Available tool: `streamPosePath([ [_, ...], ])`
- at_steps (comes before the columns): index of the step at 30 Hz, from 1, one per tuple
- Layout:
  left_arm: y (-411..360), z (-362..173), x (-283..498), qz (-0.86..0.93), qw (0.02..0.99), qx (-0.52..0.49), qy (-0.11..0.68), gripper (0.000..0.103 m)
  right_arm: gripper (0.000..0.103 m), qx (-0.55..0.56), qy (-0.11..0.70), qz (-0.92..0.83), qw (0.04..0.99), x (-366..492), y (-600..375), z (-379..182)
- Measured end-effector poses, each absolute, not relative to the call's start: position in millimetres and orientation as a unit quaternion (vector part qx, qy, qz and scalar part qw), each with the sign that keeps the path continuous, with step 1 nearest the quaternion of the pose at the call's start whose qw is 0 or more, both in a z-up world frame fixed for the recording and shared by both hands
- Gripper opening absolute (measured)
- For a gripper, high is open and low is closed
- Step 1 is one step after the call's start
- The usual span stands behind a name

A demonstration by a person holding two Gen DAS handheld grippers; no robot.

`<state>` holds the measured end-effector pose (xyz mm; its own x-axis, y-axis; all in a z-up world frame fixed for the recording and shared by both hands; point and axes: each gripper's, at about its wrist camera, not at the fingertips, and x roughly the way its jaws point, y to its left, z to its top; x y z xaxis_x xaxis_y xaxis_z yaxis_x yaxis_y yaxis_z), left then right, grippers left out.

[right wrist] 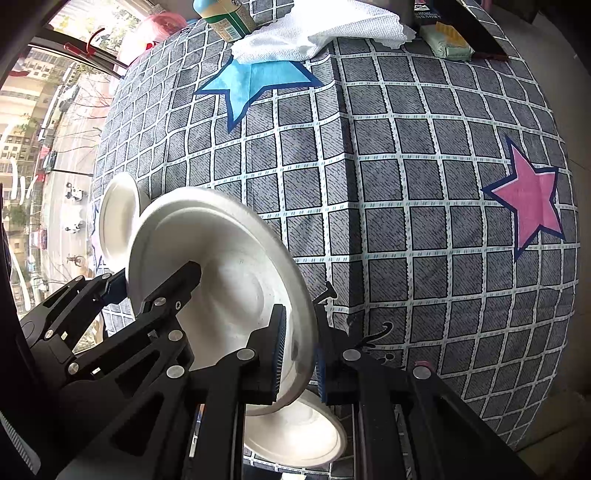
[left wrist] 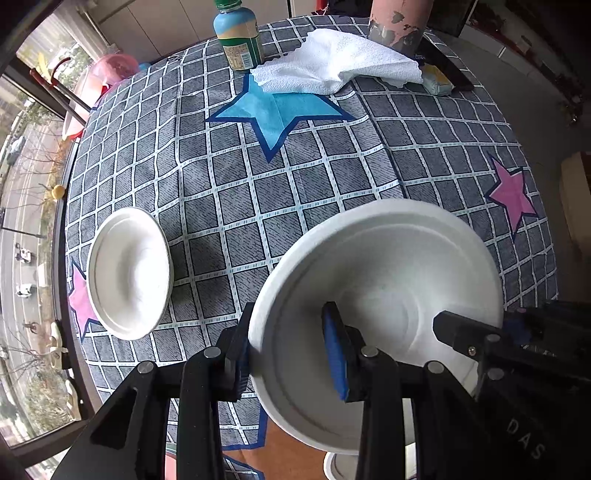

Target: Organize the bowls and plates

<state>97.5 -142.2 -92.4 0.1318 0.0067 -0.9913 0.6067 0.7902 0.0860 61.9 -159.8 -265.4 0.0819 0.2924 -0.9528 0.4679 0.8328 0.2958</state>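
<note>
A large white plate (left wrist: 388, 280) is held above the checked tablecloth by both grippers. My left gripper (left wrist: 291, 354) straddles its left rim, one blue pad inside and one outside. My right gripper (right wrist: 299, 354) straddles its right rim, and a small gap shows beside the rim there. The plate also shows in the right wrist view (right wrist: 229, 266). A smaller white plate (left wrist: 129, 273) lies on the cloth at the left and also shows in the right wrist view (right wrist: 118, 218). Another white bowl (right wrist: 295, 432) sits below the held plate near the front edge.
At the far side lie a white cloth (left wrist: 332, 62), a green-capped bottle (left wrist: 238, 33), a pink cylinder (left wrist: 399, 22) and a small packet (left wrist: 437, 79). The tablecloth (left wrist: 258, 192) has blue and pink stars. A window runs along the left.
</note>
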Motion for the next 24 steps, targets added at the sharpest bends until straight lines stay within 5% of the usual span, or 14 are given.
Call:
streamPosePath([
  [10, -118, -87, 46, -0.249, 0.691, 0.280, 0.618, 0.038, 0.017, 0.286, 0.685, -0.075, 0.666, -3, -139, -251],
  [24, -90, -136, -16, -0.283, 0.634, 0.307, 0.651, 0.040, 0.017, 0.317, 0.724, -0.105, 0.603, -72, -104, -300],
])
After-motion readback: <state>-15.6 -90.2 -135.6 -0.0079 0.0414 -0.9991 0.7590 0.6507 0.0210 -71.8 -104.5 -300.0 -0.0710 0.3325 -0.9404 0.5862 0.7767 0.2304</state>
